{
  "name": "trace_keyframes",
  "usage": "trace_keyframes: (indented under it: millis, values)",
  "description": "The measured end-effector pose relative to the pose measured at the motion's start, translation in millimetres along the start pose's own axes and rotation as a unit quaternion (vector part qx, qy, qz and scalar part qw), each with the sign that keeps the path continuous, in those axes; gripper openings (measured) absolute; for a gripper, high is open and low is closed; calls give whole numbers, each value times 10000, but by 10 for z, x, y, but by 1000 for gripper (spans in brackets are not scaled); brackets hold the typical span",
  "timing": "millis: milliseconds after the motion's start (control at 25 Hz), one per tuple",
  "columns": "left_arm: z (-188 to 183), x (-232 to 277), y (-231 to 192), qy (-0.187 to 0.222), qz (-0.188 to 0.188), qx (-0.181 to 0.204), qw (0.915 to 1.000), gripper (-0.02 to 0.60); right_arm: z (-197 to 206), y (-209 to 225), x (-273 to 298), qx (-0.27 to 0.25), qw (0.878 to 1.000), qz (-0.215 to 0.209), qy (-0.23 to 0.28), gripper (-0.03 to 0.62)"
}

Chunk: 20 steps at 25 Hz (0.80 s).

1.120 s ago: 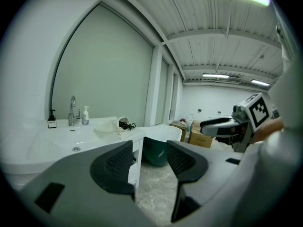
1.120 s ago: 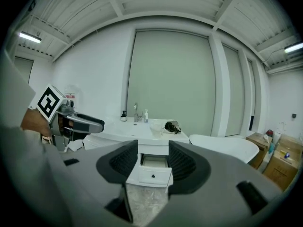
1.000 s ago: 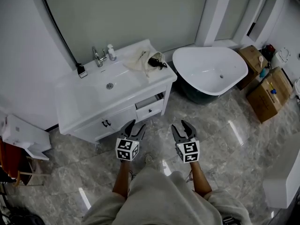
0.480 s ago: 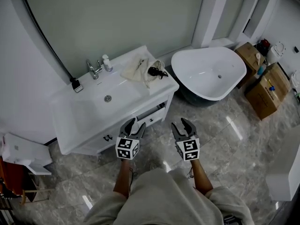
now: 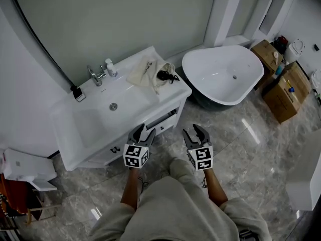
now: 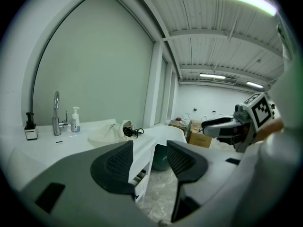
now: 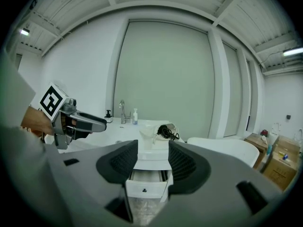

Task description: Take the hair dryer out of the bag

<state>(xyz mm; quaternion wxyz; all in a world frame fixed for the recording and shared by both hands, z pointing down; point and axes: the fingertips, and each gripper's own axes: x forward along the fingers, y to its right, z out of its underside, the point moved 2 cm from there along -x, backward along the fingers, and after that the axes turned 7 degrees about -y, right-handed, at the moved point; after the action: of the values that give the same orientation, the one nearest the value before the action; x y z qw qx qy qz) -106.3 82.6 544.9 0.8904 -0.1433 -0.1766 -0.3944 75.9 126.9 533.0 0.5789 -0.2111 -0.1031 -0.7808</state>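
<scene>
Left hand-held gripper (image 5: pixel 143 133), right hand-held gripper (image 5: pixel 194 133), side by side, jaws apart

White bathroom corner
Faucet (image 5: pixel 94 76) and pump bottle (image 5: pixel 110 68) on the counter (image 5: pixel 75 129), tub (image 5: pixel 220 77) just beside, cardboard boxes (image 5: pixel 283 92) beyond.

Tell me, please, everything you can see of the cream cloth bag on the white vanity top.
The cream cloth bag is soft, pale fabric, lying crumpled at one end of the white vanity top, beside the basin. Its open mouth faces the white bathtub, and the black hair dryer with its cable pokes out there. Nothing else touches it.
</scene>
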Motion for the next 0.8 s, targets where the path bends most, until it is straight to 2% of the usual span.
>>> trace_keyframes:
  millis: [400,800]
  values:
    - [-75,385,-177,-143,36,49,9999,201,23,181,386,115,9999,-53,-89,196]
    - [-417,1108,-617,-260,-101,17,9996,202,-229,595,1221,108,9994,-298,-137,196]
